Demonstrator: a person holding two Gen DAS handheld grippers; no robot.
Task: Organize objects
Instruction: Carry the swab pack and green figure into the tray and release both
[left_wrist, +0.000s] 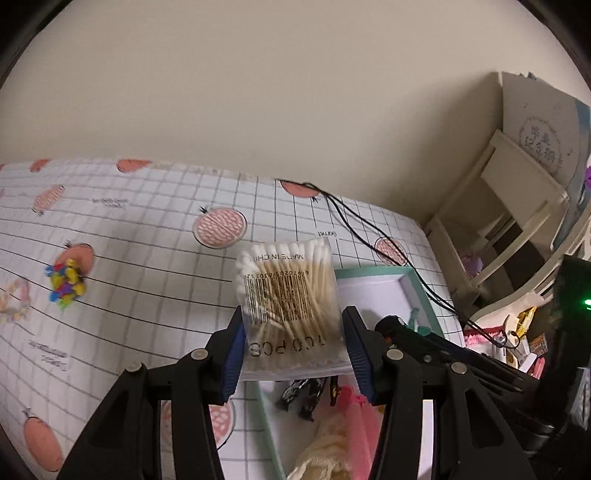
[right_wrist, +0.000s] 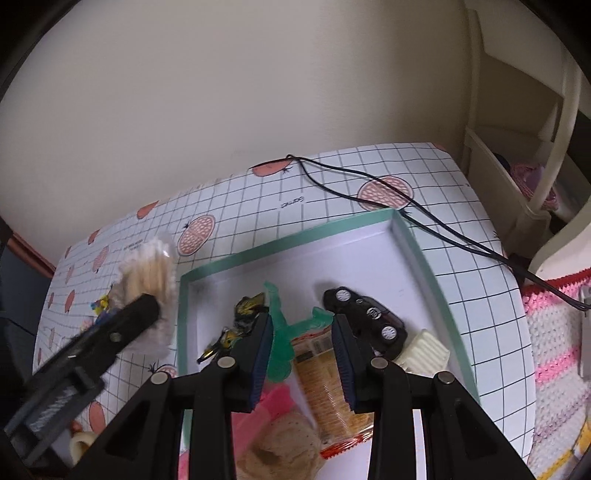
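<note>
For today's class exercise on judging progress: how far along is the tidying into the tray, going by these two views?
Done: the tray already holds a black car, a green figure, a snack pack and other small items. In hand: the left gripper is shut on a swab bag, held by the tray's left edge. The right gripper hovers open over the tray. Left: coloured bits lie on the table.

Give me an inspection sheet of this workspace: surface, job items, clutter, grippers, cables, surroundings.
Surface: grid-and-fruit tablecloth.
Job's things: bag of cotton swabs; green-rimmed tray holding black toy car, green figure, snack packet.
Clutter: colourful beads on the cloth.
Grippers: left gripper clamps the swab bag; right gripper open above the tray.
Cables: black cable across the cloth.
Surroundings: cream shelf, plain wall.
</note>
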